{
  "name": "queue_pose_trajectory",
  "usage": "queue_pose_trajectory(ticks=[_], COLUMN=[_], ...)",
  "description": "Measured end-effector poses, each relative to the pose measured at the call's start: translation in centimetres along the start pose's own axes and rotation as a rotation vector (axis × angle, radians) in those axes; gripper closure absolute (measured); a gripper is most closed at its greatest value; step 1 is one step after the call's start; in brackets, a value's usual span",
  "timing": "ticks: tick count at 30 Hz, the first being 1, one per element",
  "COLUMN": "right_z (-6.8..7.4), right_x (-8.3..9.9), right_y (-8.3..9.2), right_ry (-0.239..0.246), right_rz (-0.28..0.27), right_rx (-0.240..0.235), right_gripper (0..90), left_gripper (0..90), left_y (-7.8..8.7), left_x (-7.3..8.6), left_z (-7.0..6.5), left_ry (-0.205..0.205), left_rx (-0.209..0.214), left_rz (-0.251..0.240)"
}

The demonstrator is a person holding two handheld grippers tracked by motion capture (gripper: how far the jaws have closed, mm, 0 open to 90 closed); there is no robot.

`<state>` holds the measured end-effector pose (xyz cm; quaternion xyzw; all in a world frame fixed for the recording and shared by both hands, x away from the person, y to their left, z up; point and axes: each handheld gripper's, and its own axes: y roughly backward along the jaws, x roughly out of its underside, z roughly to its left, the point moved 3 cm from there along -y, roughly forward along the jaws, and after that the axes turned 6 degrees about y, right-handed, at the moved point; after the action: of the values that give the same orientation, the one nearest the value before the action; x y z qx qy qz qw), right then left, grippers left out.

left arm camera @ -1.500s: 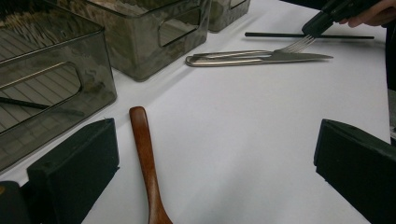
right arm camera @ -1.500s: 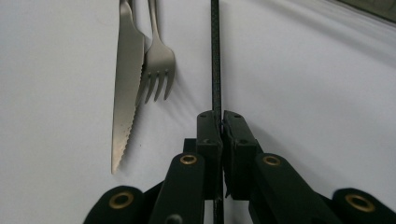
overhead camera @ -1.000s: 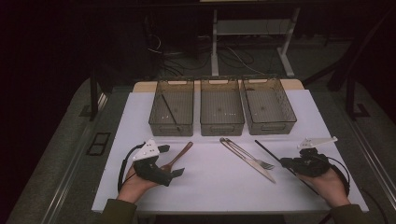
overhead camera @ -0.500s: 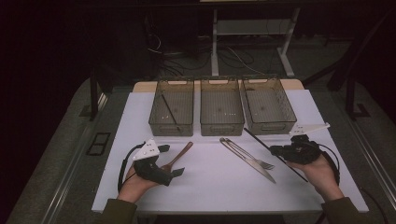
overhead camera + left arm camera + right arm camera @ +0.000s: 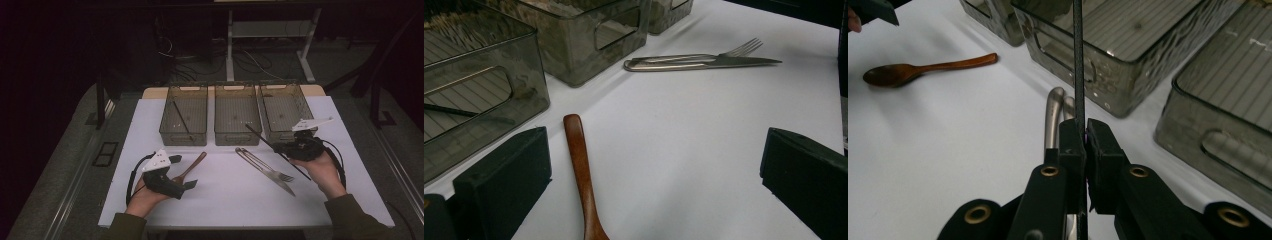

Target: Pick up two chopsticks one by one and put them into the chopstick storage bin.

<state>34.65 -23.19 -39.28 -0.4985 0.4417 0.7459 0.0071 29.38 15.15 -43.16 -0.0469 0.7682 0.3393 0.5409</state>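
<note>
The right tongs [image 5: 280, 148] are clenched on a thin black chopstick [image 5: 260, 136], which runs slantwise from beside the person's right hand [image 5: 320, 167] up toward the near wall of the middle bin [image 5: 237, 141]; in the right gripper view the chopstick [image 5: 1078, 60] stands pinched between the two black pads and reaches up across the front of that bin [image 5: 1128, 80]. The left tongs [image 5: 186, 181] rest low at the near left of the table [image 5: 225, 200], released, with their jaws wide apart; in the left gripper view a wooden spoon [image 5: 581, 175] lies on the white table [image 5: 684, 150] between them, touched by neither. In the high view the wooden spoon [image 5: 192, 165] lies just beside the left tongs, its handle pointing toward the far right. A fork [image 5: 262, 165] and a knife [image 5: 272, 175] lie close together near the middle of the table, slanting from the middle bin toward the near right, just left of the right hand. Three see-through bins stand in a row at the far side: the left bin [image 5: 184, 137] holds another black chopstick [image 5: 181, 120], and the right bin [image 5: 282, 107] stands just beyond the right tongs.
</note>
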Motion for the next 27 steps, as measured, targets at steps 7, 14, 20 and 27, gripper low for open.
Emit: queue_pose_trajectory(ticks=[7, 14, 20, 27], right_z=[0.2, 0.6, 0.9, 1.0], right_x=[-1.7, -4.1, -6.6, -8.8], right_y=[-1.4, -3.1, -4.6, -6.4], right_ry=[-0.002, -0.002, 0.009, 0.006], right_rz=[-0.013, -0.035, -0.035, -0.031], right_rx=[0.0, -0.006, -0.002, -0.008], right_gripper=[85.0, 85.0, 85.0, 85.1], left_gripper=[0.0, 0.0, 0.0, 0.0], left_y=[0.0, -0.1, -0.1, -0.2], left_x=[0.0, 0.0, 0.0, 0.0], left_z=[0.0, -0.1, -0.2, -0.3], left_ry=[0.002, 0.005, 0.005, 0.003], left_rx=[0.0, 0.005, 0.009, 0.014], left_rz=[-0.002, -0.004, -0.005, -0.006])
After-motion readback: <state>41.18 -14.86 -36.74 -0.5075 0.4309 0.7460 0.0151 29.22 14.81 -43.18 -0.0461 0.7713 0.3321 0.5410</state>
